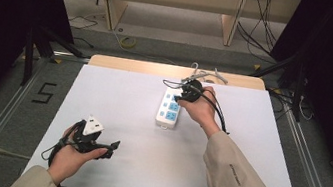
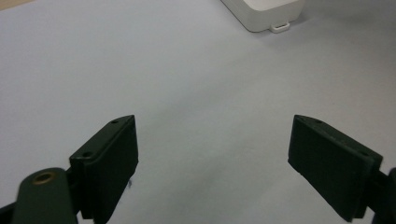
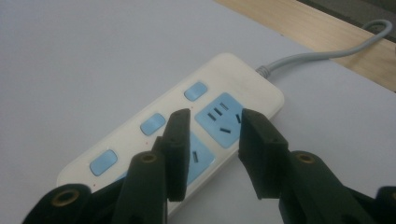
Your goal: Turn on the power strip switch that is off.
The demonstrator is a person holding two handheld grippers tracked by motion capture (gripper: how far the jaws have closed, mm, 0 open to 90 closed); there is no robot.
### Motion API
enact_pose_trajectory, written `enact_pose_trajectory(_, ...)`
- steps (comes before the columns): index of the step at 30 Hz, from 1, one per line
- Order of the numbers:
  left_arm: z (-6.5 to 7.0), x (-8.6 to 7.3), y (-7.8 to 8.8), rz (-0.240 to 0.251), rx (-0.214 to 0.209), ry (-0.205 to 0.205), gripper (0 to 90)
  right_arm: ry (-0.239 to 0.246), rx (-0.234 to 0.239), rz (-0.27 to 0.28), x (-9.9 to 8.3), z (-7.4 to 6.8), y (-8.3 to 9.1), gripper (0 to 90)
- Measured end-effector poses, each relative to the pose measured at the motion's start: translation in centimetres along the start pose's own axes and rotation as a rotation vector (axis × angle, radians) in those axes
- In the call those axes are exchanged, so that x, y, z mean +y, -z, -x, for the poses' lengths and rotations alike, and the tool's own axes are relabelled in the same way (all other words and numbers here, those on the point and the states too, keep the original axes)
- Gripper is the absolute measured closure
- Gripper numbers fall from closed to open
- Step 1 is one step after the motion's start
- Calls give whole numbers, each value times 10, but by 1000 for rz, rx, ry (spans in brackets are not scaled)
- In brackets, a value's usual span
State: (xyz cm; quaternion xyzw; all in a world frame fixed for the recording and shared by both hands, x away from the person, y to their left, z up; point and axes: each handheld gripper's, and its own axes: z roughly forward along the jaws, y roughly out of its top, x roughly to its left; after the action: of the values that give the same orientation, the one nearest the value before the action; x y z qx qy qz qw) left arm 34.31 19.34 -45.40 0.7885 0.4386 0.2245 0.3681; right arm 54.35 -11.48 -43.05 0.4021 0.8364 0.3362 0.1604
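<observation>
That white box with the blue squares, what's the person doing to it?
It's a power strip lying on a white table. The person's right gripper hovers just above its blue sockets, jaws apart with nothing between them. The left gripper waits open over bare table, nearer the person.

Glossy white plastic power strip point(image 3: 187, 135) with smooth blue sockets, matt white tabletop point(image 1: 117, 101) beneath it, pale wooden edge point(image 3: 308, 32) behind it

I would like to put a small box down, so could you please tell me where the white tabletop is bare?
The white tabletop lies bare left of the white power strip with blue sockets, and again between it and the near edge. Crowded: the far edge around the right gripper.
</observation>
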Motion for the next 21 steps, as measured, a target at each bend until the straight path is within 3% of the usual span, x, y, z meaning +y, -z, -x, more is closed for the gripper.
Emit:
enact_pose_trajectory(11,0,0,0,-3,3,3,155,-14,16,23,-23,12,25,532)
enact_pose_trajectory(21,0,-1,0,-4,3,2,155,-2,8,42,-59,22,63,449)
